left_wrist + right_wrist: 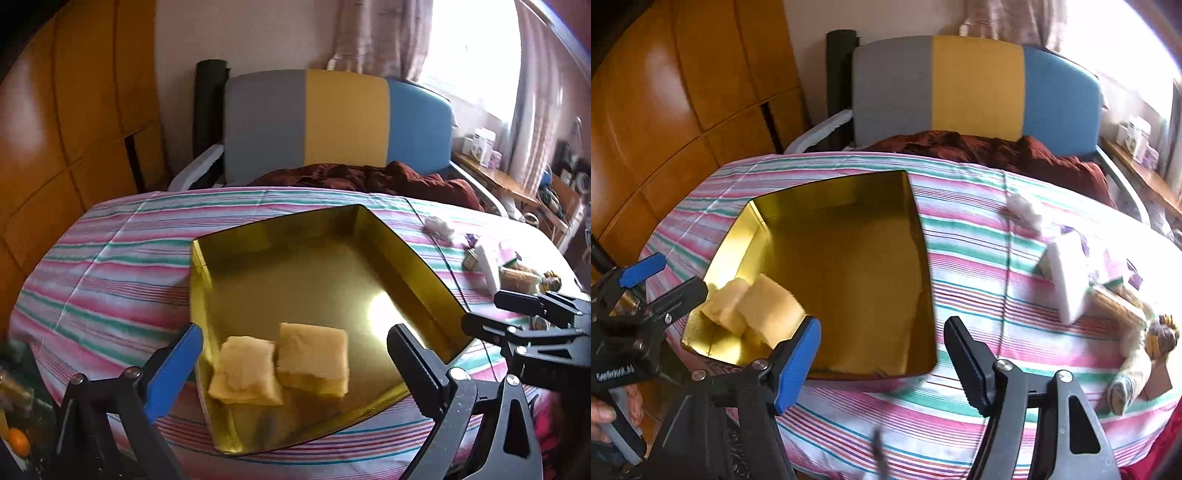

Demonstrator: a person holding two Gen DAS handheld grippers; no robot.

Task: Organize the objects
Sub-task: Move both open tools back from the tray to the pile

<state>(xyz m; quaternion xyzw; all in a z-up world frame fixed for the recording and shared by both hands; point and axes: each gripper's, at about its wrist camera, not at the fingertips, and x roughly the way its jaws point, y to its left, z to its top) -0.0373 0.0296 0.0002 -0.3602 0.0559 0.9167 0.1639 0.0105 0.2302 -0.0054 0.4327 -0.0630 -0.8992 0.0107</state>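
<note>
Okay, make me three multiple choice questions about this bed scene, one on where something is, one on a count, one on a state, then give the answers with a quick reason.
1. Where do the yellow packets lie?
A. inside the gold tray
B. on the striped sheet
C. on the headboard

2. How many yellow packets are in the tray?
A. one
B. two
C. four

3. How does the left gripper stand?
A. shut on a packet
B. shut on the tray rim
C. open, holding nothing

Answers: 1 A, both rest on the tray floor near its closest corner. 2 B, two sit side by side. 3 C, its fingers stand wide apart, with the packets lying free beyond them.
</note>
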